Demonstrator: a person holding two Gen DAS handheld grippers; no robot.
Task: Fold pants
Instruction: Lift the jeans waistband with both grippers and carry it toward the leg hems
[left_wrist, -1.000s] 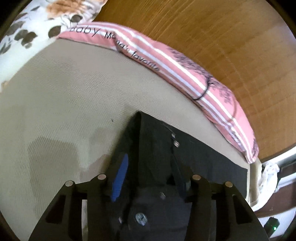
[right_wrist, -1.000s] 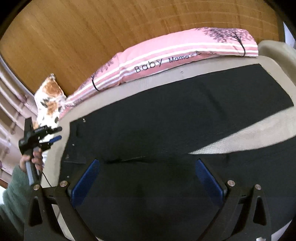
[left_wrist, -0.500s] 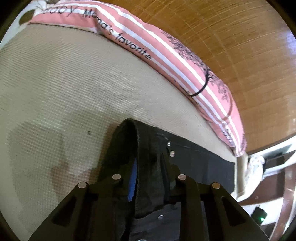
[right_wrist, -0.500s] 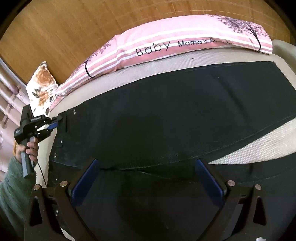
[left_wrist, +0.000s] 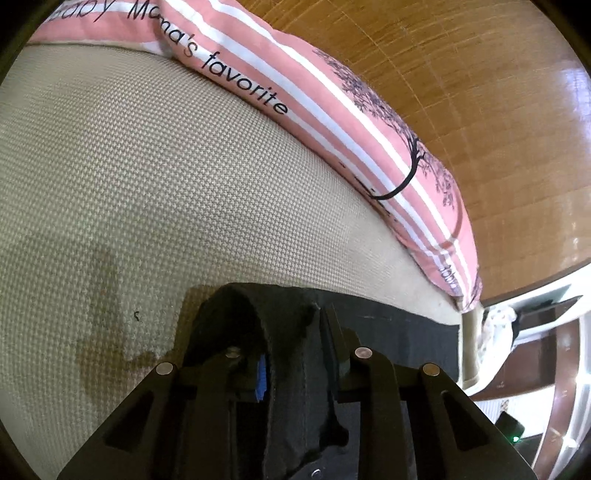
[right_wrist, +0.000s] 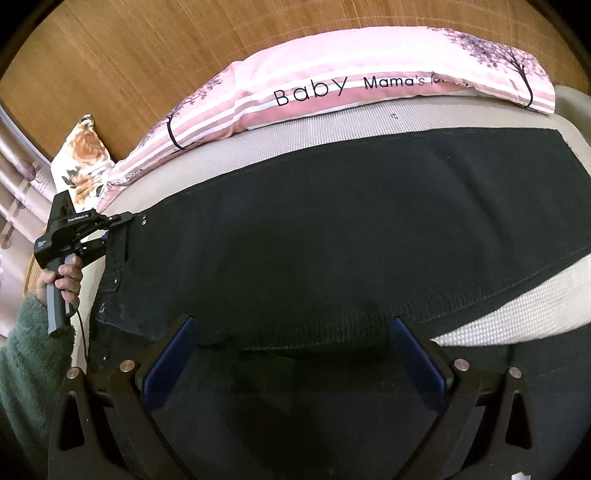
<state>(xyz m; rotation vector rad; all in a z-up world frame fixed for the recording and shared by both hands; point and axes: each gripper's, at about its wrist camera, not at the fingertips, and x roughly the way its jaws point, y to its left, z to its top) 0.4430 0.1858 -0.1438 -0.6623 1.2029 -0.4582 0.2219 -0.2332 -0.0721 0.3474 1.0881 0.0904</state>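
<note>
Black pants (right_wrist: 332, 240) lie spread across a beige woven bed cover (right_wrist: 480, 325), waistband at the left, legs running right. My left gripper (left_wrist: 295, 354) is shut on the waistband corner of the pants (left_wrist: 288, 332); it also shows in the right wrist view (right_wrist: 118, 221), held by a hand in a green sleeve. My right gripper (right_wrist: 295, 350) is open, hovering just above the pants near the crotch, with nothing between its blue pads (right_wrist: 170, 369).
A long pink striped pillow (right_wrist: 369, 81) lies along the far edge of the bed against a wooden headboard (right_wrist: 129, 55). A floral pillow (right_wrist: 85, 158) sits at the far left. The cover (left_wrist: 147, 184) has a brownish stain (left_wrist: 99, 347). Furniture stands beyond the bed's right end (left_wrist: 535, 332).
The left gripper closed on the waistband corner and carried it toward the pink pillow. The pants now lie flatter, covering more of the cover. The right gripper stayed open.
</note>
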